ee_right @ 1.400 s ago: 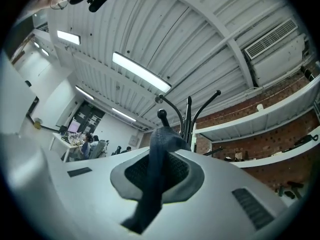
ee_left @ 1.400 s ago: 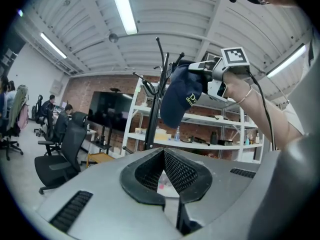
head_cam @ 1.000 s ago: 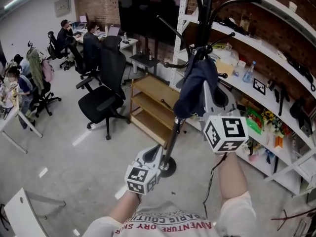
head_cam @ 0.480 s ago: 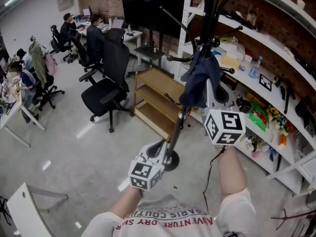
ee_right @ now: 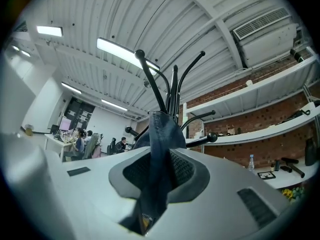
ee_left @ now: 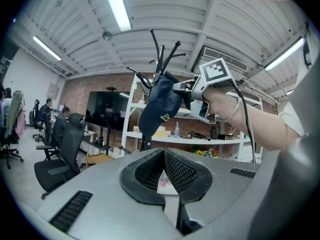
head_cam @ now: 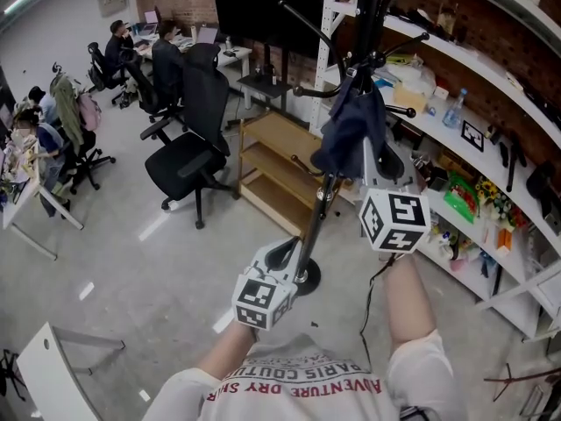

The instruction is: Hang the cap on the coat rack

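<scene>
Dark navy cap point(head_cam: 351, 134) hangs limp by upright blk coat rack point(head_cam: 316, 222) hooks, pinched in rt tool point(ee_right: 159, 174).

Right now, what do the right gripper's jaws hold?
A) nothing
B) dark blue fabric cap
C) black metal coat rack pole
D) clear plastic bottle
B: the right gripper is closed on the dark blue fabric cap, which shows between the jaws in its own view.

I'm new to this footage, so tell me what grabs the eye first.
A dark blue cap dangles mid-frame by the hooks of the black coat rack, pinched in the right gripper. The left gripper, shut and empty, hangs low beside the rack's pole.
</scene>
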